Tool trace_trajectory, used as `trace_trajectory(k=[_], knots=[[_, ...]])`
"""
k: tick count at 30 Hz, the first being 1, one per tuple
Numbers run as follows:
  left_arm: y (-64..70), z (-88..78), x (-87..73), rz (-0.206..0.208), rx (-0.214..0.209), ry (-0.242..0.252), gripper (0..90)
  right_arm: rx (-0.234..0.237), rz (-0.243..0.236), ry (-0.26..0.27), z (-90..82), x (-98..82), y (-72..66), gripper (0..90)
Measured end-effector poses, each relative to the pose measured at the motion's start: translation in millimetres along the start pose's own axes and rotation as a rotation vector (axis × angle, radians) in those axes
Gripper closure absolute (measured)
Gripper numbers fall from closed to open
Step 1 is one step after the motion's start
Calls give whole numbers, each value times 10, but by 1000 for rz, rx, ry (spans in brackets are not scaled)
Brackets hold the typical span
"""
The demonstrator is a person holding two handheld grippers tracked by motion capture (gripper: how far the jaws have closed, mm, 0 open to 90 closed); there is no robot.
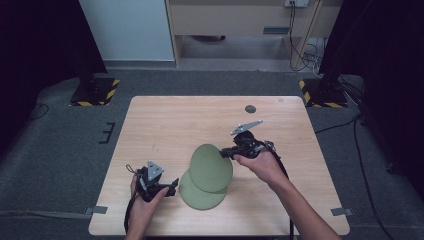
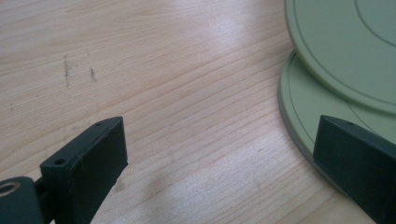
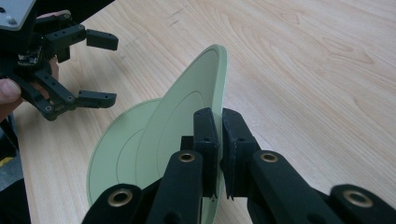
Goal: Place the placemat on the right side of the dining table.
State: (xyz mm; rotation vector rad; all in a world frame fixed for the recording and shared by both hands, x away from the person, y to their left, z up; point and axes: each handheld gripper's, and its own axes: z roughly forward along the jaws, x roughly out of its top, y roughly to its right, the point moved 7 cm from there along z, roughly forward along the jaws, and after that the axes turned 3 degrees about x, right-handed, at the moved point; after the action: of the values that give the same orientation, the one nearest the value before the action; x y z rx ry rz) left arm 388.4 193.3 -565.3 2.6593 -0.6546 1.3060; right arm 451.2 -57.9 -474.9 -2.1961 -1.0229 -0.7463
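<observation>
Right gripper (image 1: 227,152): jaws clamping the rim of 1 green plate (image 1: 211,167), holding it tilted over a 2nd plate (image 1: 200,196) lying flat near the table's (image 1: 165,120) front edge. Left gripper (image 1: 172,186): jaws standing apart, gripping nothing, just beside the flat plate's rim.

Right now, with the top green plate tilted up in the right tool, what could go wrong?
1. The right tool pinches only the rim of the tilted round green plastic plate; it may pivot or slip out.
2. Its lower edge sits close over the flat green plate underneath; lifting could drag that one across the wooden table.
3. The open left tool waits near the plates; a swing might clip it.
</observation>
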Motion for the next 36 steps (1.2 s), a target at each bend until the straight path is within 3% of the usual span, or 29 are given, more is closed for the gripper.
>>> trace_trajectory(k=[11, 16, 36], knots=[[-36, 18, -23, 1, 16, -15, 25, -19, 22, 6, -100, 42, 88, 861], [-110, 26, -43, -23, 41, -19, 23, -27, 32, 11, -146, 71, 116, 861], [-203, 68, -105, -36, 73, -55, 24, -31, 36, 17, -243, 155, 124, 861]])
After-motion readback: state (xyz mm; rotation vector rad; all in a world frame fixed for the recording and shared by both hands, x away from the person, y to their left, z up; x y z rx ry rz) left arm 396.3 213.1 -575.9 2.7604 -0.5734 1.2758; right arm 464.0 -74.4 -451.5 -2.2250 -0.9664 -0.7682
